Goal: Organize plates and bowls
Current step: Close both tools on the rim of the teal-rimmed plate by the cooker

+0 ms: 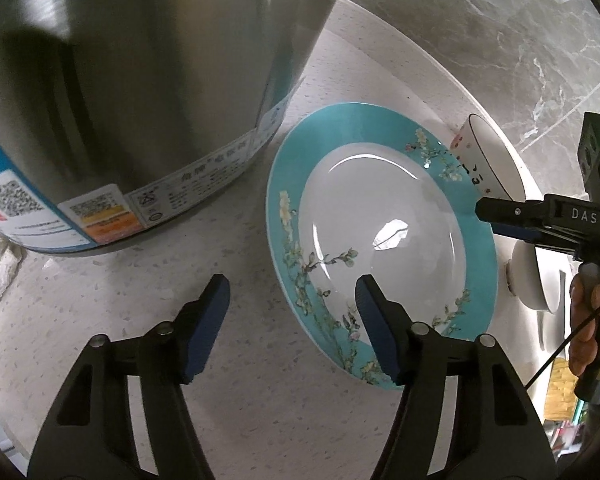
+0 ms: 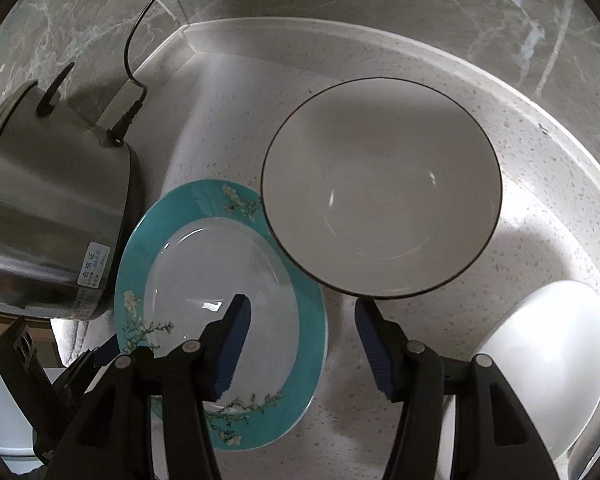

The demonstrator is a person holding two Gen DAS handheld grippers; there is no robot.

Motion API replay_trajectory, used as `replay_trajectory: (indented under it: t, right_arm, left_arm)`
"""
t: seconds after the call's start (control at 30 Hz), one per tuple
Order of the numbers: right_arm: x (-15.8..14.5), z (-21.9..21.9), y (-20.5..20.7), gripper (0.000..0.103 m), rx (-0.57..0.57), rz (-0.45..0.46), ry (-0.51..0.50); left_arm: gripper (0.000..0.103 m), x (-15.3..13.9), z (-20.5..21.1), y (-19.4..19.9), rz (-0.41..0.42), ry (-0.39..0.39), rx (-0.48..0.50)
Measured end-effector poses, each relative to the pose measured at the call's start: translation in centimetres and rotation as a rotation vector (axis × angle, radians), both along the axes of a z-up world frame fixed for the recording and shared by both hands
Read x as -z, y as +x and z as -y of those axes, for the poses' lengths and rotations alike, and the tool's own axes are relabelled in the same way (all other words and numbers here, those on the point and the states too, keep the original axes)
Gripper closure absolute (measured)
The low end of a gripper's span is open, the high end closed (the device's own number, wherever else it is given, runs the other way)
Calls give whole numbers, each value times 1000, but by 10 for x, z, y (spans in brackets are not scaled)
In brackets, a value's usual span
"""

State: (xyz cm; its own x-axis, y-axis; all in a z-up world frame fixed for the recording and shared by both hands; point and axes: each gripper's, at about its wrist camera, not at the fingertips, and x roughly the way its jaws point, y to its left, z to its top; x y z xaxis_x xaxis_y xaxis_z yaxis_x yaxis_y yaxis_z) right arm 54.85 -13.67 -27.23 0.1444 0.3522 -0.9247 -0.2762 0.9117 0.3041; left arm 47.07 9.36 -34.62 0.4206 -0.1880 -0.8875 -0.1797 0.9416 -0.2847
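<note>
One teal-rimmed plate (image 2: 220,312), two bowls — dark-rimmed (image 2: 382,184), plain white (image 2: 548,364) — one steel cooker (image 2: 56,216)

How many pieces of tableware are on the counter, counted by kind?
Plates: 1, the turquoise-rimmed plate.
Bowls: 2, the dark-rimmed bowl and the plain white bowl.
Total: 3 pieces.
</note>
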Motion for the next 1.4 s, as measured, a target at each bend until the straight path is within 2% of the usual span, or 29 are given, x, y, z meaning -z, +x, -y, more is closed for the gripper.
replay_trajectory:
  t: [0.07, 0.13, 0.2, 0.43, 0.53, 0.7, 0.93, 1.2, 1.23, 1.3, 1.37, 1.4]
  right_arm:
    - [1, -2, 1, 52, -12, 4, -10]
    - [3, -4, 1, 58, -16, 0, -22]
    - [5, -7, 2, 64, -22, -6, -60]
    - [4, -12, 4, 62, -18, 1, -93]
    - [4, -13, 6, 62, -24, -2, -89]
    - [1, -14, 7, 62, -23, -10, -106]
    - [5, -26, 12, 54, -17, -37, -179]
    - [12, -36, 19, 54, -39, -41, -188]
    - [13, -36, 20, 56, -41, -41, -189]
    - [16, -40, 22, 67, -47, -46, -191]
    - [20, -47, 22, 81, -56, -40, -210]
    - [20, -50, 22, 81, -69, -22, -233]
  left_arm:
    - [49, 0, 2, 2, 1, -3, 8]
    - [60, 0, 2, 4, 2, -16, 13]
    - [61, 1, 2, 6, -3, -18, 8]
    - [61, 2, 0, 4, -7, -33, 10]
    - [61, 3, 0, 4, -5, -72, 16]
    - [61, 3, 2, 4, 5, -73, 8]
    - [59, 3, 6, 7, 14, -91, -3]
    - [61, 4, 12, 13, 29, -92, -1]
    - [61, 4, 12, 13, 31, -90, -1]
    - [61, 4, 13, 13, 31, -87, -1]
    - [65, 4, 13, 12, 30, -80, -3]
    - [68, 4, 12, 12, 31, -78, -6]
